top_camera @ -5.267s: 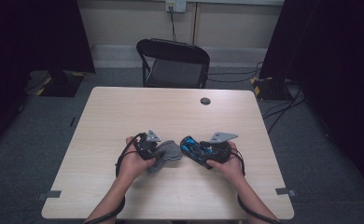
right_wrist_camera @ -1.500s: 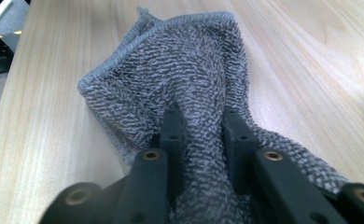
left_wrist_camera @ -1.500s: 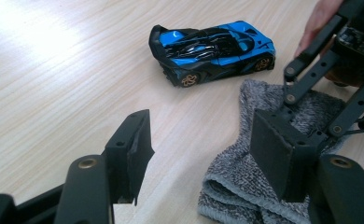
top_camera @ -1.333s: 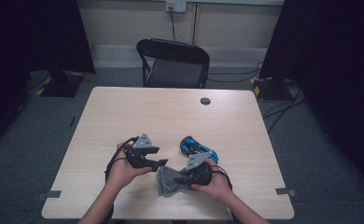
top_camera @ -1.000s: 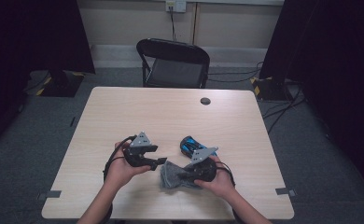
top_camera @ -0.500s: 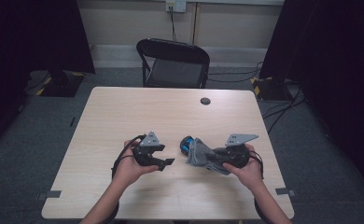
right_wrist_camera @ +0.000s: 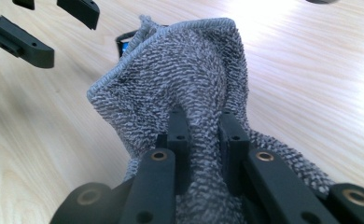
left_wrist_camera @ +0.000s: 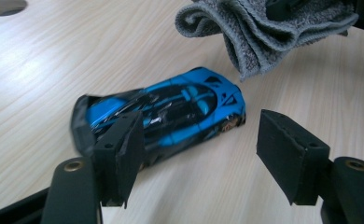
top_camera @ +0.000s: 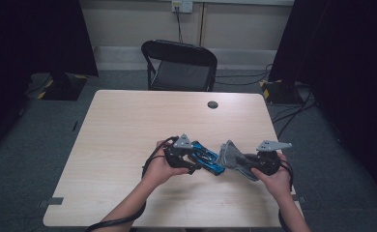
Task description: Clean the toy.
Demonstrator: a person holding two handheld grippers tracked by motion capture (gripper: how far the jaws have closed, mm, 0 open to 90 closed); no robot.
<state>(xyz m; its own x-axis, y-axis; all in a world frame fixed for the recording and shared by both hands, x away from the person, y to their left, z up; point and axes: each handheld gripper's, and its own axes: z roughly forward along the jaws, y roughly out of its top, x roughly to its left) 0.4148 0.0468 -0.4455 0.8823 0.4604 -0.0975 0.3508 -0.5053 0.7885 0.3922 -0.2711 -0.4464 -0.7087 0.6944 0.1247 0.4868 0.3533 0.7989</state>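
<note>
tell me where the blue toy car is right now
In the high view the blue toy car lies on the table near the front middle, between the open left gripper and the grey cloth clamped in the right gripper.

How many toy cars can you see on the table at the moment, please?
1. The blue toy car lies on the table, just ahead of the open left hand-held gripper and beside the grey cloth that the right hand-held gripper holds.

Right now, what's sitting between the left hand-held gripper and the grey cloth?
The blue toy car lies on the table between the left hand-held gripper and the grey cloth clamped in the right hand-held gripper, seen in the high view.
</note>
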